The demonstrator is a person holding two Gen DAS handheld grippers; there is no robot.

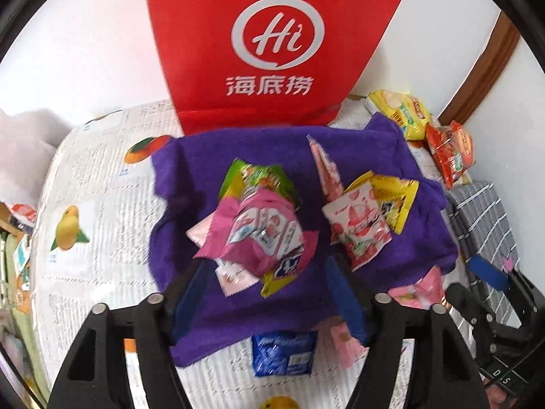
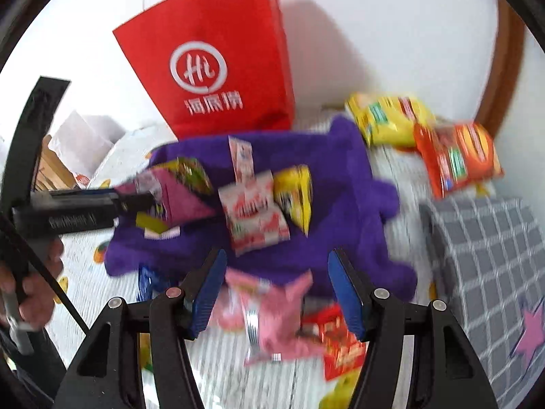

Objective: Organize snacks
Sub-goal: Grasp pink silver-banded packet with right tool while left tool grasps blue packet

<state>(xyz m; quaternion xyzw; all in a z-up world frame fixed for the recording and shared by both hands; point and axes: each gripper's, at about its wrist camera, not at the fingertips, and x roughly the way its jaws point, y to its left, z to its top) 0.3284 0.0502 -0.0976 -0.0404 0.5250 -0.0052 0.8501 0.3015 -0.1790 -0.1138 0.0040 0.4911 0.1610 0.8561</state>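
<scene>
A purple towel point(image 1: 306, 156) lies on the fruit-print tablecloth with snack packets heaped on it. My left gripper point(image 1: 264, 289) is open, and a pink packet point(image 1: 259, 238) on top of a green one point(image 1: 255, 177) lies just past its fingertips, untouched. To their right are a strawberry packet point(image 1: 357, 225) and a yellow packet point(image 1: 395, 201). My right gripper point(image 2: 277, 293) is open above a pink packet point(image 2: 269, 310) at the towel's near edge; its pads do not visibly press on it. The picture is blurred there. A red packet point(image 2: 340, 341) lies beside that one.
A red paper bag point(image 1: 276, 44) stands against the wall behind the towel. A yellow chip bag point(image 2: 388, 119) and an orange one point(image 2: 456, 156) lie at the back right. A grey checked box point(image 2: 483, 255) is on the right. A blue packet point(image 1: 282, 354) lies near the front.
</scene>
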